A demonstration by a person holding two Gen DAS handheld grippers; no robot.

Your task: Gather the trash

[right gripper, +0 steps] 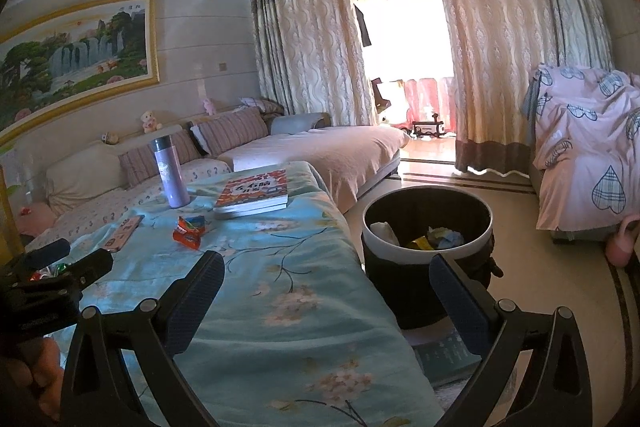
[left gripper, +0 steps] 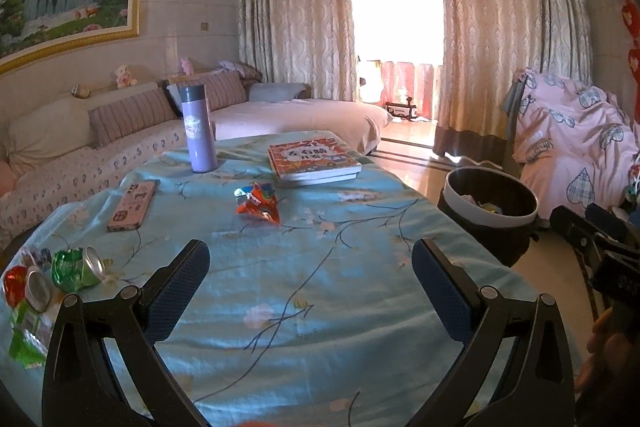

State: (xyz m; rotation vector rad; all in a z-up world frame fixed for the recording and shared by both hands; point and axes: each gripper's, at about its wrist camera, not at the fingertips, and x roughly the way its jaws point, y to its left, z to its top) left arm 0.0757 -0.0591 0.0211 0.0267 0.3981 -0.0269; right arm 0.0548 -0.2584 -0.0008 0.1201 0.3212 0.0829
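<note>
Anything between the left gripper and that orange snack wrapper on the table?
No. In the left wrist view, only bare floral tablecloth lies between the open left gripper and the orange snack wrapper.

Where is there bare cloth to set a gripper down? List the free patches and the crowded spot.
Free: the wide stretch of tablecloth between the left gripper and the orange wrapper, and the strip along the edge by the bin. Crowded: the left corner, with crushed cans and green wrappers.
</note>
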